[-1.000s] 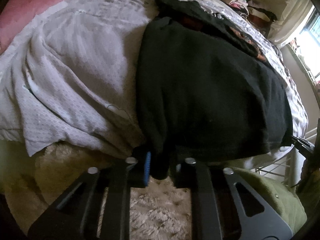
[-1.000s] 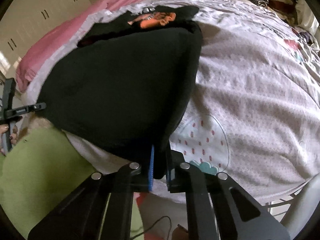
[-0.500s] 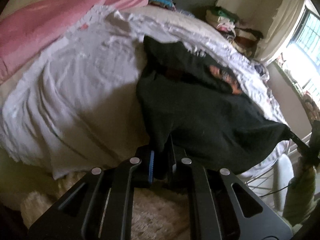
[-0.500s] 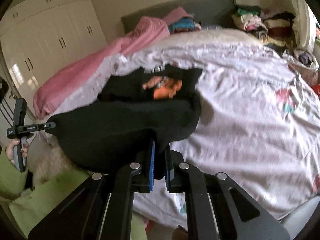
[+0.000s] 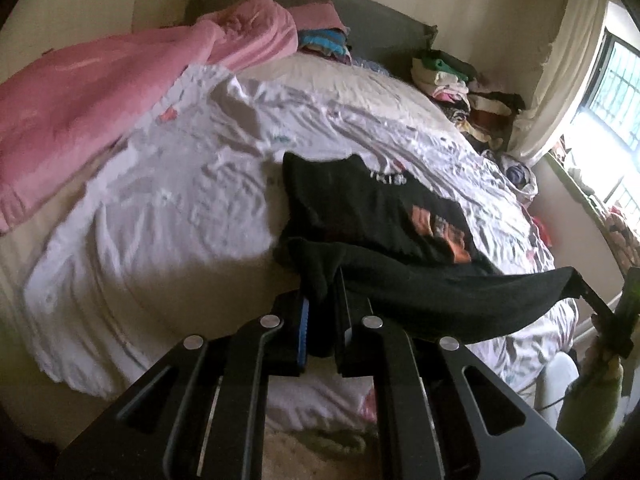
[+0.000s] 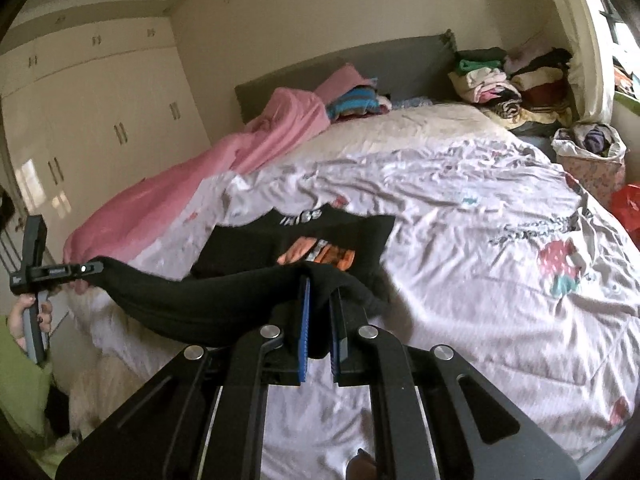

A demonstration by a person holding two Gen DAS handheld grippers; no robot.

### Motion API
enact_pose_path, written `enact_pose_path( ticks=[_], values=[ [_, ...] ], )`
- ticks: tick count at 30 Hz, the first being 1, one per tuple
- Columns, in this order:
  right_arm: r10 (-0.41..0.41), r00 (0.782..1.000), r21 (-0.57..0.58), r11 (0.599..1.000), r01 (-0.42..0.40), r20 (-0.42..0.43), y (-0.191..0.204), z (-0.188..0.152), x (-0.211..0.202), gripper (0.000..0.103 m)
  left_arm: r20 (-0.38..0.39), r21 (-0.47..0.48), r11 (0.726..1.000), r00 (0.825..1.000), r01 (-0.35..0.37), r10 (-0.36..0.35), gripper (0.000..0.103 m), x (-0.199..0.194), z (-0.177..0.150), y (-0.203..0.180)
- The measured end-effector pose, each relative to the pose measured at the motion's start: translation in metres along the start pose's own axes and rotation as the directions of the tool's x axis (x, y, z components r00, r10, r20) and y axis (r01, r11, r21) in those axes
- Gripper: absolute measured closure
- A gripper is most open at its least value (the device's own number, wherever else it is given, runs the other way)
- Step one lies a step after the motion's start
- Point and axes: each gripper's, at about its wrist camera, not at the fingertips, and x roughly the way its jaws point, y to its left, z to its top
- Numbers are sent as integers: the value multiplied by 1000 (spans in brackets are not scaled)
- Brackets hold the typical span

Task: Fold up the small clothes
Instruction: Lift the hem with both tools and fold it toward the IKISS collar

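Note:
A black T-shirt with an orange print lies on the bed near the foot edge; it also shows in the right wrist view. My left gripper is shut on one corner of its lower hem. My right gripper is shut on the other corner. The hem hangs taut between them, raised above the rest of the shirt. The right gripper shows at the right edge of the left wrist view. The left gripper shows at the left edge of the right wrist view.
The bed has a white patterned sheet, a pink blanket along the left side and stacked clothes at the head right. A bag of clothes stands at the right. White wardrobes line the left wall.
Both grippers have lifted the shirt's hem up off the bed edge and carried it toward the head of the bed. The shirt's printed upper part has come into view beyond the raised hem.

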Motion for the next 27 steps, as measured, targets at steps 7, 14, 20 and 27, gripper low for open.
enact_pose_path(
  ticks=[7, 14, 20, 27],
  values=[
    [-39, 999, 45, 998, 38, 36, -10, 24, 13, 96, 48, -14, 1000, 999, 7, -6, 100, 8, 32, -4],
    [-80, 996, 49, 996, 78, 42, -13, 39, 27, 96, 83, -30, 999, 996, 14, -12, 100, 17, 49, -6],
    [-95, 994, 39, 995, 93, 51, -15, 52, 42, 96, 96, -43, 999, 995, -5, 9, 100, 32, 63, -4],
    [-124, 991, 28, 992, 122, 52, -19, 67, 63, 96, 103, -40, 999, 994, -28, 32, 100, 47, 78, -3]
  ],
)
